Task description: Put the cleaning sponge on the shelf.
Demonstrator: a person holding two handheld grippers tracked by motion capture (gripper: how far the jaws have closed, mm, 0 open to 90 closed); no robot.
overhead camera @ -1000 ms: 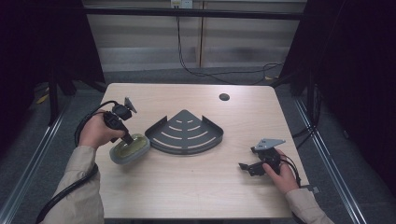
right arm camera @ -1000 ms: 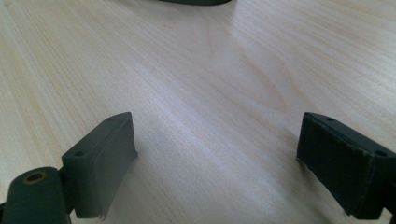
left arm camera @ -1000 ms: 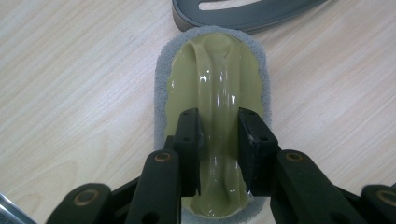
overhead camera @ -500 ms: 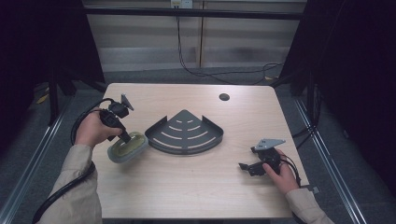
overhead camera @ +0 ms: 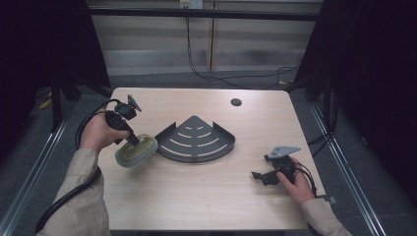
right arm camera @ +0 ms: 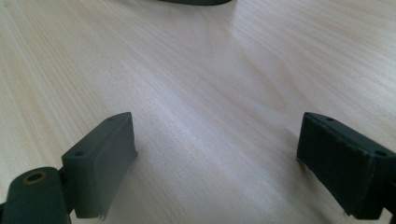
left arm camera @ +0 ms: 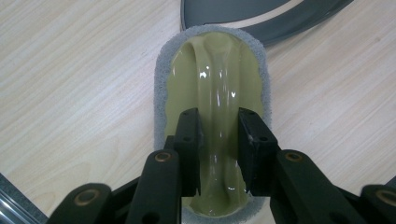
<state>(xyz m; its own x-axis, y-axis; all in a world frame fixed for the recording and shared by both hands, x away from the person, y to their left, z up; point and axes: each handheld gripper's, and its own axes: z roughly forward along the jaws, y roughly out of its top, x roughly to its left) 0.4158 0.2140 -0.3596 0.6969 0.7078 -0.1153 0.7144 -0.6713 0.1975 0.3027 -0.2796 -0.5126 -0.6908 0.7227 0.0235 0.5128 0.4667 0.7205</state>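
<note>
Here the left gripper (left arm camera: 218,154) has its two black jaws closed on the arched handle of the scrubbing pad (left arm camera: 212,93), one pad on each flank of the glossy yellow-green rib, near the end of it closest to the camera. In the high view the same left gripper (overhead camera: 132,138) angles down onto the scrubbing pad (overhead camera: 136,151), which sits at the left of the table (overhead camera: 196,206), just beside the left corner of the dark corner rack (overhead camera: 196,138) — whether its far edge touches the rack's rim I cannot tell.

The pad should handle as a light thing: a stiff, shiny plastic back with a soft, rough grey foam skirt (left arm camera: 161,88) around it. The plastic looks slick, so the raised handle is the right place to grip — pinched across its narrow width, as now; the foam would squash and give no firm hold.

Its long axis runs straight away from the left gripper's camera, with the far rounded end pointing at the rack; seen from above it lies slantwise, from lower left to upper right.

The right gripper (overhead camera: 268,175) rests low over bare table near the right front, well apart from the rack, its jaws spread wide with nothing between them.
</note>
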